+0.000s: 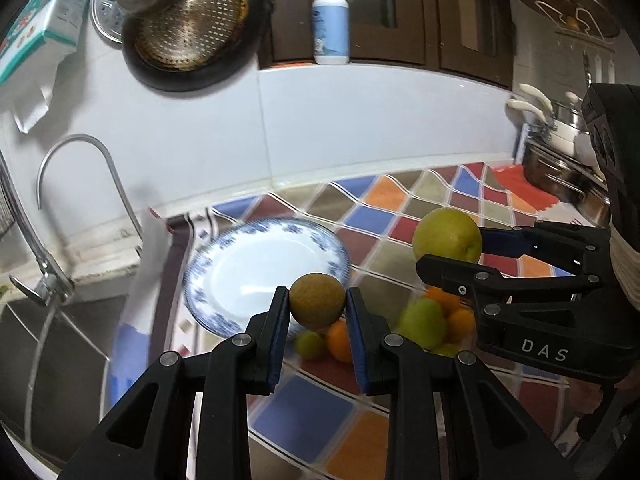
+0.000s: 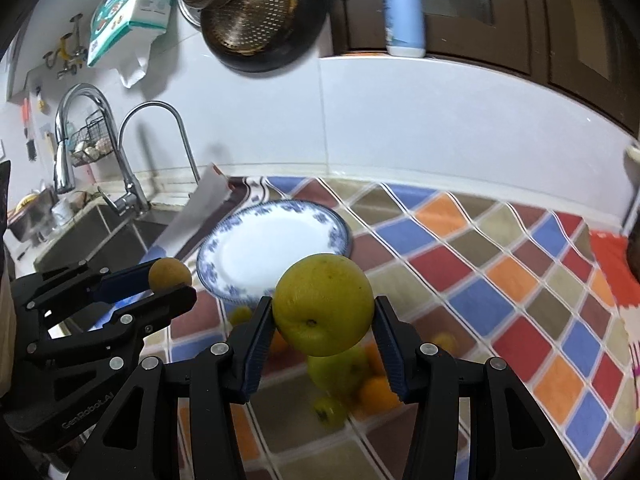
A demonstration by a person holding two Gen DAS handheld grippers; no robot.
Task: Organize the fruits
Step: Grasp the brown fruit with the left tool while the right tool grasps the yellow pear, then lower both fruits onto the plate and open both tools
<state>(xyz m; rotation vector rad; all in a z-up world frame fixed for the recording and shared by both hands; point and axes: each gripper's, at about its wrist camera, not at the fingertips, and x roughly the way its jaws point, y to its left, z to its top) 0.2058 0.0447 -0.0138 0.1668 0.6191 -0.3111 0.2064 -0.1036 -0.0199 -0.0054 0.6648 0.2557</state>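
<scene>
My left gripper point(image 1: 317, 307) is shut on a small brown round fruit point(image 1: 317, 300) and holds it in the air near the front rim of a white plate with a blue pattern point(image 1: 224, 252). My right gripper point(image 2: 323, 318) is shut on a large yellow-green fruit point(image 2: 323, 308), also lifted above the counter. Each gripper shows in the other's view: the right gripper point(image 1: 448, 254) with its fruit point(image 1: 447, 236), the left gripper point(image 2: 170, 282) with the brown fruit point(image 2: 170, 274). Below lies a pile of oranges and green fruits point(image 1: 428, 320), also seen in the right wrist view point(image 2: 348, 380). The plate point(image 2: 224, 256) holds nothing.
A chequered multicoloured cloth point(image 2: 500, 264) covers the counter. A sink point(image 2: 100, 232) with two taps point(image 2: 132, 196) lies to the left. Steel pots point(image 1: 560, 160) stand at the right. A strainer in a pan point(image 2: 256, 12) and a tissue pack point(image 2: 132, 4) hang on the white wall; a pump bottle point(image 2: 402, 12) stands on a ledge.
</scene>
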